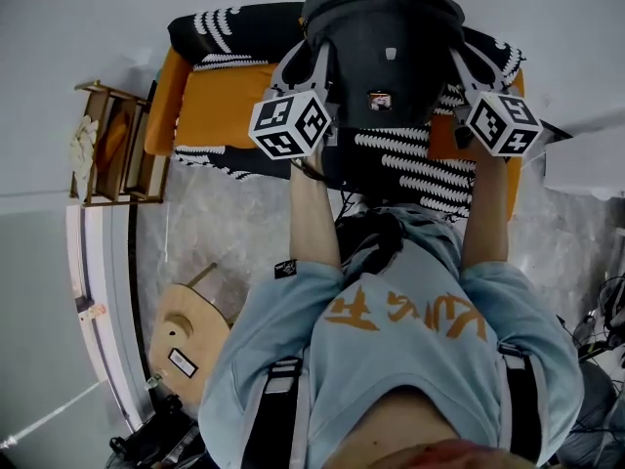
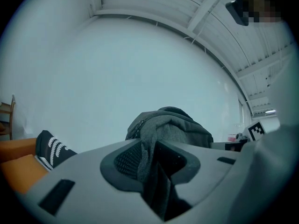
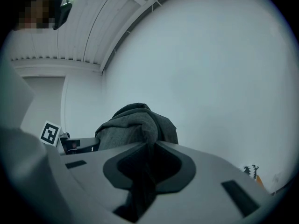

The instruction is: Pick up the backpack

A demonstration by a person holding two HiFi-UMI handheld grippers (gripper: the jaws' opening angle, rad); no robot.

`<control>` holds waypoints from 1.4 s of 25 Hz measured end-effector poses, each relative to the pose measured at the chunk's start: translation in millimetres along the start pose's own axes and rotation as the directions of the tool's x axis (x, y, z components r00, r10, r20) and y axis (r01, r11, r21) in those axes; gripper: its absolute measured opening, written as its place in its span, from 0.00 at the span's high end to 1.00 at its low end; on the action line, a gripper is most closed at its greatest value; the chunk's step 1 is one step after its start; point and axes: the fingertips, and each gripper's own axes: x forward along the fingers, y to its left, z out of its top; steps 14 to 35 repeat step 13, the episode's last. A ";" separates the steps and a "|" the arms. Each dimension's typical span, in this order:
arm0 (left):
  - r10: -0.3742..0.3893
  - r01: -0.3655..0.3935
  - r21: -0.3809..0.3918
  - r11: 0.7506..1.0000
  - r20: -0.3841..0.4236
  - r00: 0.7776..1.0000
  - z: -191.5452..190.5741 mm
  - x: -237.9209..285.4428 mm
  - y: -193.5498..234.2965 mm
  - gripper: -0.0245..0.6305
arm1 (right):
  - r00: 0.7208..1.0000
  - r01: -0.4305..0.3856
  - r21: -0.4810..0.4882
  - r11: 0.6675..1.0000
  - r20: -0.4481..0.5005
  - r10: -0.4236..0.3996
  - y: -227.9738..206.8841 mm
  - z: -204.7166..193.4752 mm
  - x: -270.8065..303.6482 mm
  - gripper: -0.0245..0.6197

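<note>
The dark grey backpack (image 1: 386, 42) hangs in the air in front of me, held up from both sides above the orange sofa (image 1: 210, 106). My left gripper (image 1: 311, 66) is shut on a grey fabric strap of the backpack (image 2: 161, 129); the fabric runs down between its jaws. The right gripper (image 1: 461, 66) is shut on the strap on the other side, and the backpack (image 3: 133, 125) bulges just beyond its jaws. In the left gripper view, the gripper (image 2: 152, 171) has cloth pinched in its slot. The same shows for the other gripper (image 3: 142, 171) in the right gripper view.
A black-and-white patterned blanket (image 1: 410, 159) lies over the sofa under the backpack. A wooden chair (image 1: 117, 145) stands at the left wall, and a pale wooden stool (image 1: 186, 335) sits on the floor at lower left. A white surface (image 1: 586, 159) and cables (image 1: 605, 320) are on the right.
</note>
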 end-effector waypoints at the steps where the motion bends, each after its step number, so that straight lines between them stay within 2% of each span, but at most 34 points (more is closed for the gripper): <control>1: 0.000 0.000 -0.004 1.000 0.000 1.000 -0.2 0.2 0.2 0.78 | 1.000 0.000 -0.001 1.000 -0.001 0.000 0.1 0.3 -0.2 0.85; 35: -0.006 0.006 -0.012 1.000 -0.004 1.000 -0.6 2.1 3.4 0.78 | 1.000 0.006 -0.016 1.000 0.001 -0.006 1.6 -0.9 1.3 0.85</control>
